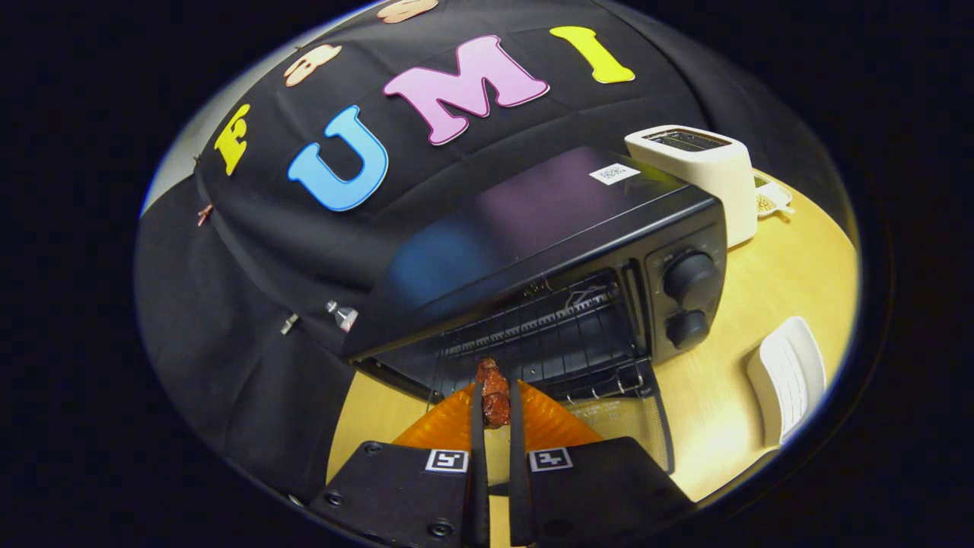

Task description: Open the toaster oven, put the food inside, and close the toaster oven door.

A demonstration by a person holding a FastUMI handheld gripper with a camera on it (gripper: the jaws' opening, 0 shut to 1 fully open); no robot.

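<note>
surface (791, 266): pale wood-grain top, bare between the appliances and toward its near edge
toaster oven (563, 243): black, standing on the surface, door swung down and open (wire rack visible inside), two round knobs on its panel
white toaster (696, 171): standing on the surface just behind the oven, touching or nearly so
small dish (770, 202): beside the white toaster, holding small pale bits, too small to identify
white ribbed tray (787, 377): lying on the surface near the knob side of the oven, apart from it
</note>
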